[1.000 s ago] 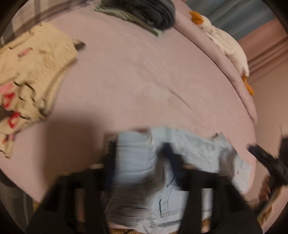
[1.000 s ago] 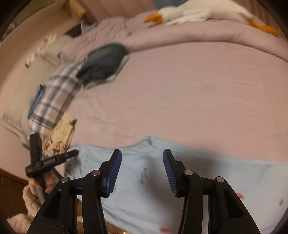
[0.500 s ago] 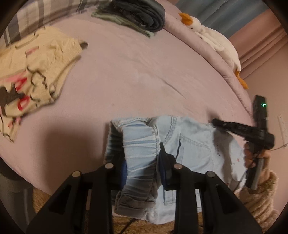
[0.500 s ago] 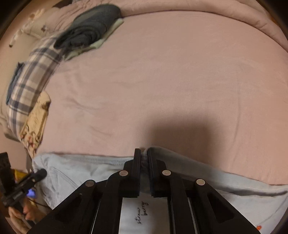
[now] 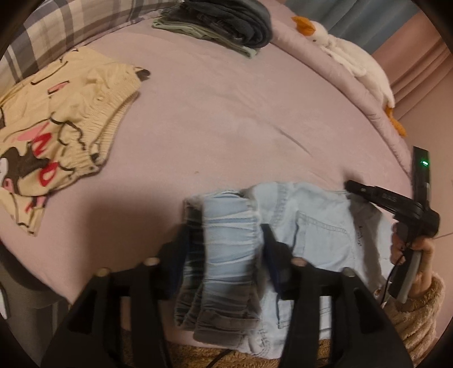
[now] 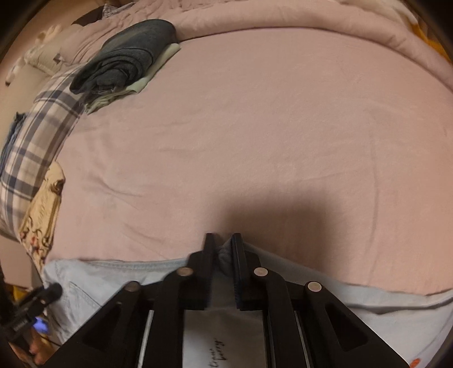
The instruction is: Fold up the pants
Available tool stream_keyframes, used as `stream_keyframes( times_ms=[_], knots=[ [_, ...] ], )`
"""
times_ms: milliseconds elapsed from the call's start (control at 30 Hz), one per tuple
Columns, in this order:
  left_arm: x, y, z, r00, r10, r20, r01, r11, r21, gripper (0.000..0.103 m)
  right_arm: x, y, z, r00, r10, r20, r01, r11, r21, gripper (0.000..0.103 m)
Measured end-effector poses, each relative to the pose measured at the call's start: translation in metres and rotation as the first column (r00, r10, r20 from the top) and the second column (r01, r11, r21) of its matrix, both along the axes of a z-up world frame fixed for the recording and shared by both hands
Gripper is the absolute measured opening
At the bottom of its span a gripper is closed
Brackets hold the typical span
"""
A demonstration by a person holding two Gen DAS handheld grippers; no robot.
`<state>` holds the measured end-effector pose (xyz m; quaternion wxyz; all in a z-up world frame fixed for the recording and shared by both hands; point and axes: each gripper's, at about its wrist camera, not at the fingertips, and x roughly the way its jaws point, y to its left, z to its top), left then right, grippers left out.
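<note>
The light-blue pants (image 5: 317,232) lie along the near edge of the bed (image 5: 226,119), directly under both tools. The step in hand looks like gathering the waist end and carrying it over for a fold. To do it well, both tools should lift together and travel at the same height, so the cloth comes over as one flat panel and not as a twisted rope; the far edge of the denim should be laid onto the layer beneath it with the seams lined up before anything is let go.

The left tool (image 5: 226,243) stands half apart, its jaws having just been opening. The bunched elastic waistband (image 5: 229,226) sits between them, and the pads seem to have slackened off it, though blur makes contact hard to rule out.

The right tool (image 6: 222,249) is pinched nearly together on a small ridge of the pants' upper edge (image 6: 223,253), which shows as a grey-blue tuck between the tips. The person's hand (image 5: 416,254) holds that tool's handle to the right of the left tool.

Ahead of both tools the bed is bare; folded dark clothes (image 5: 226,19) and a cream printed garment (image 5: 56,113) lie well apart from the pants.
</note>
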<state>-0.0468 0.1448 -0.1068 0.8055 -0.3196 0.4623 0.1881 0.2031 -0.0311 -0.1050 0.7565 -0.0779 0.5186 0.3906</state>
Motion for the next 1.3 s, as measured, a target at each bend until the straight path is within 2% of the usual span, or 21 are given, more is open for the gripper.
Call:
stream_keyframes(
  times_ms=[33,100,133,200,300,400,500,533,600,667,767,867,933,1000,1133,1233,1300],
  knots=[
    [-0.001,0.002,0.004,1.0,0.007,-0.008,-0.007,1.0,0.001,0.058,-0.001,-0.003,0.003,1.0,0.005,0.009,-0.005,1.0,0.003,0.015],
    [-0.006,0.004,0.019,1.0,0.026,0.016,-0.027,1.0,0.009,0.059,0.0,-0.02,0.014,0.999,-0.011,0.031,0.01,1.0,0.02,0.041],
    [-0.008,0.005,0.025,0.999,0.033,0.037,-0.034,0.999,0.014,0.063,0.002,-0.033,0.022,0.998,-0.038,0.05,0.036,0.998,0.042,0.046],
    [-0.01,0.003,0.047,0.994,0.043,0.101,-0.047,0.998,0.033,0.07,0.008,-0.063,0.039,0.994,-0.092,0.065,0.085,0.991,0.107,0.049],
    [0.004,-0.01,0.07,0.984,-0.007,0.179,0.001,0.999,0.032,0.07,0.024,-0.121,0.056,0.973,-0.221,0.061,0.21,0.966,0.15,0.052],
    [0.038,-0.035,0.072,0.971,-0.11,0.212,0.111,0.994,0.009,0.069,0.043,-0.185,0.058,0.921,-0.38,0.08,0.37,0.921,0.121,0.054],
    [0.087,-0.066,0.06,0.957,-0.209,0.2,0.217,0.976,-0.017,0.067,0.059,-0.25,0.048,0.844,-0.532,0.067,0.526,0.846,0.087,0.055],
    [0.101,-0.075,0.055,0.953,-0.235,0.19,0.245,0.969,-0.026,0.06,0.065,-0.276,0.041,0.813,-0.581,0.035,0.577,0.812,0.086,0.055],
    [0.138,-0.098,0.039,0.939,-0.303,0.161,0.314,0.948,-0.052,0.049,0.071,-0.313,0.032,0.763,-0.646,-0.012,0.645,0.76,0.081,0.055],
    [0.163,-0.112,0.025,0.931,-0.341,0.126,0.352,0.933,-0.079,0.034,0.077,-0.344,0.024,0.718,-0.696,-0.012,0.695,0.717,0.055,0.055],
    [0.197,-0.132,-0.002,0.921,-0.386,0.053,0.39,0.915,-0.102,0.028,0.087,-0.38,0.015,0.647,-0.763,0.007,0.763,0.647,0.012,0.055],
    [0.211,-0.139,-0.018,0.922,-0.388,-0.007,0.386,0.919,-0.08,0.027,0.099,-0.4,0.006,0.603,-0.797,-0.036,0.798,0.603,0.009,0.055],
    [0.212,-0.141,-0.018,0.922,-0.386,-0.003,0.385,0.92,-0.076,0.027,0.108,-0.405,0.002,0.595,-0.801,-0.066,0.804,0.595,0.02,0.055],
    [0.213,-0.138,-0.018,0.924,-0.383,-0.006,0.381,0.921,-0.077,0.027,0.119,-0.401,-0.002,0.602,-0.794,-0.085,0.798,0.601,0.039,0.055],
    [0.213,-0.132,-0.018,0.931,-0.365,0.005,0.364,0.926,-0.099,0.027,0.135,-0.393,0.001,0.592,-0.806,-0.002,0.806,0.592,-0.008,0.055],
    [0.207,-0.132,-0.018,0.931,-0.364,0.012,0.363,0.927,-0.091,0.026,0.141,-0.397,-0.005,0.595,-0.803,-0.021,0.803,0.595,0.0,0.053],
    [0.21,-0.134,-0.018,0.933,-0.36,0.02,0.36,0.928,-0.094,0.026,0.141,-0.404,-0.009,0.605,-0.796,-0.022,0.796,0.605,0.012,0.021]
  ],
)
